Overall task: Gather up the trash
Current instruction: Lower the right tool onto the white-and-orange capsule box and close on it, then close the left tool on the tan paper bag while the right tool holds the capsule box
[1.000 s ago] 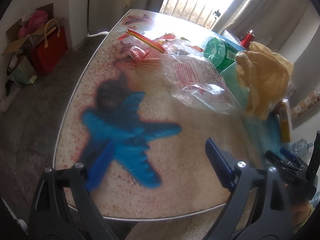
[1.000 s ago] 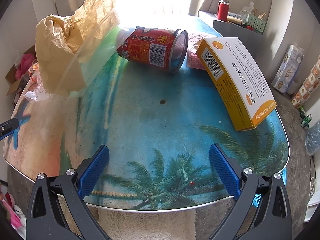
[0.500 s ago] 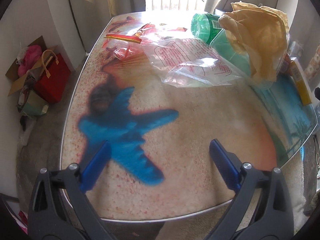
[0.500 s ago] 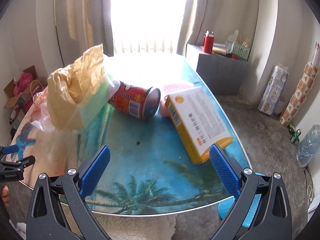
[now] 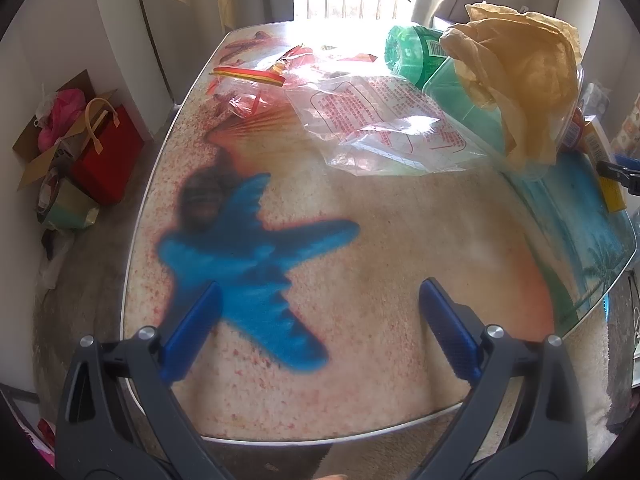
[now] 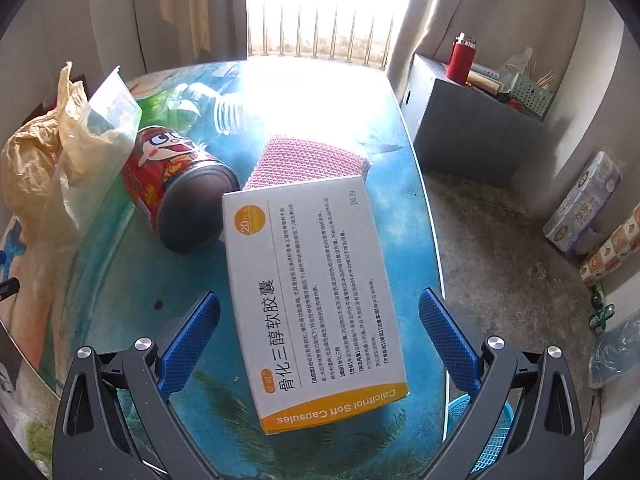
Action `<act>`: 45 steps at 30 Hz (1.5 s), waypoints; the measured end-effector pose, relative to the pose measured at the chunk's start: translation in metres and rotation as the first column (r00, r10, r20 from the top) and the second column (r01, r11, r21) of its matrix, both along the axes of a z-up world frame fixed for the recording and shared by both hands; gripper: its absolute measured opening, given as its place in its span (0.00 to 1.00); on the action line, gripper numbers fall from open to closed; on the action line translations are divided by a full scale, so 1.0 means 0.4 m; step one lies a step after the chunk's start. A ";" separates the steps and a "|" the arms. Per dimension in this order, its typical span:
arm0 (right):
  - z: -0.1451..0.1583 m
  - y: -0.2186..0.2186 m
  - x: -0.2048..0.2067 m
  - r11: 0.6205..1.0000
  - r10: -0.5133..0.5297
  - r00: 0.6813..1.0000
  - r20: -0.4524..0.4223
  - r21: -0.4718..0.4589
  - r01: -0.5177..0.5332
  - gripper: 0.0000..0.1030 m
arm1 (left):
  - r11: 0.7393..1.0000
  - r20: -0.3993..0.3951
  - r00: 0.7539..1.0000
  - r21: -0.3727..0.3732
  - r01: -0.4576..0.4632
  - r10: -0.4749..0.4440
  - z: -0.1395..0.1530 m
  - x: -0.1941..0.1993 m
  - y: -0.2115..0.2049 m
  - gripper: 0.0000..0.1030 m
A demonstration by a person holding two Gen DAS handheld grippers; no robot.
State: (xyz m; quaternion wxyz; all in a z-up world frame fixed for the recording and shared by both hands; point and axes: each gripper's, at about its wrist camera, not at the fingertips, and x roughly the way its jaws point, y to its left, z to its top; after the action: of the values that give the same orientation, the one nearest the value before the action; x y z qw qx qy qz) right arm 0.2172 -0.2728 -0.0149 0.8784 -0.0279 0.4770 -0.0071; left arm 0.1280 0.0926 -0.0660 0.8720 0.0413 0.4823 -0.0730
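**Trash still spread over the beach-print table**

Trash lay mostly at the far end of the table (image 5: 400,240). Nearest its right-hand edge sat a white and orange carton (image 6: 312,292), printed "Calcitriol Soft Capsules" with "20" in an orange circle and rows of Chinese text. Touching the carton's far left corner lay a red cartoon can (image 6: 176,188) on its side, and a pink cloth (image 6: 308,160) showed behind the carton. The right gripper (image 6: 319,334) hovered over the carton, jaws spread wide to either side of it, pads not touching.

Only the left camera showed the table's sandy end: a clear bag with red printing (image 5: 392,128), too small to read, a green bottle (image 5: 412,52) and crumpled yellow paper (image 5: 520,76) beyond it. The left gripper (image 5: 319,326) hung over a blue starfish print (image 5: 256,260), jaws just opened fully, nothing between them.
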 end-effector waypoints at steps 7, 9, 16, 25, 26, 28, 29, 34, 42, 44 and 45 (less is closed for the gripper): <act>-0.030 0.003 -0.014 0.999 -0.030 0.998 -0.055 0.013 0.031 0.88 | 1.000 0.005 1.000 0.001 -0.016 0.016 -0.003 -0.007 0.003 0.93; -0.033 0.009 -0.021 0.999 -0.042 0.997 -0.068 0.005 0.043 0.78 | 1.000 0.002 1.000 0.002 -0.018 0.018 -0.002 -0.005 0.002 0.93; -0.013 0.002 -0.076 0.986 -0.121 0.989 -0.081 0.103 0.129 0.75 | 1.000 0.002 1.000 0.003 -0.020 0.020 0.001 -0.003 0.003 0.93; 0.003 0.078 -0.158 0.974 -0.124 0.988 -0.092 0.178 0.138 0.74 | 1.000 0.013 0.999 0.001 -0.029 0.029 0.003 -0.009 0.005 0.93; 0.000 0.088 -0.162 0.973 -0.123 0.988 -0.097 0.183 0.139 0.74 | 1.000 0.018 0.999 0.001 -0.029 0.029 0.003 -0.011 0.004 0.93; -0.006 0.106 -0.167 0.970 -0.122 0.987 -0.107 0.196 0.141 0.74 | 1.000 0.023 0.999 0.000 -0.029 0.029 0.004 -0.012 0.005 0.93; -0.008 0.111 -0.169 0.969 -0.121 0.986 -0.111 0.203 0.142 0.74 | 1.000 0.025 0.999 0.000 -0.029 0.029 0.003 -0.013 0.004 0.93; -0.020 0.147 -0.171 0.968 -0.106 0.985 -0.134 0.211 0.133 0.74 | 1.000 0.030 0.999 0.000 -0.026 0.026 0.004 -0.016 0.003 0.93; -0.031 0.211 -0.173 0.988 -0.070 0.987 -0.148 0.123 0.089 0.75 | 1.000 0.035 0.999 -0.001 -0.022 0.022 0.004 -0.018 0.004 0.93; -0.033 0.218 -0.174 0.988 -0.067 0.987 -0.147 0.131 0.087 0.75 | 1.000 0.038 0.999 -0.002 -0.020 0.020 0.006 -0.017 0.004 0.93; -0.033 0.221 -0.175 0.987 -0.068 0.987 -0.144 0.132 0.087 0.75 | 1.000 0.037 0.999 -0.002 -0.020 0.020 0.006 -0.018 0.005 0.93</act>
State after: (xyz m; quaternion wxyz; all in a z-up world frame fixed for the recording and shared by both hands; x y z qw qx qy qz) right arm 0.1473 -0.1846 -0.0281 0.8420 0.0510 0.5370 -0.0062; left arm 0.1209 0.0945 -0.0634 0.8815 0.0371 0.4664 -0.0637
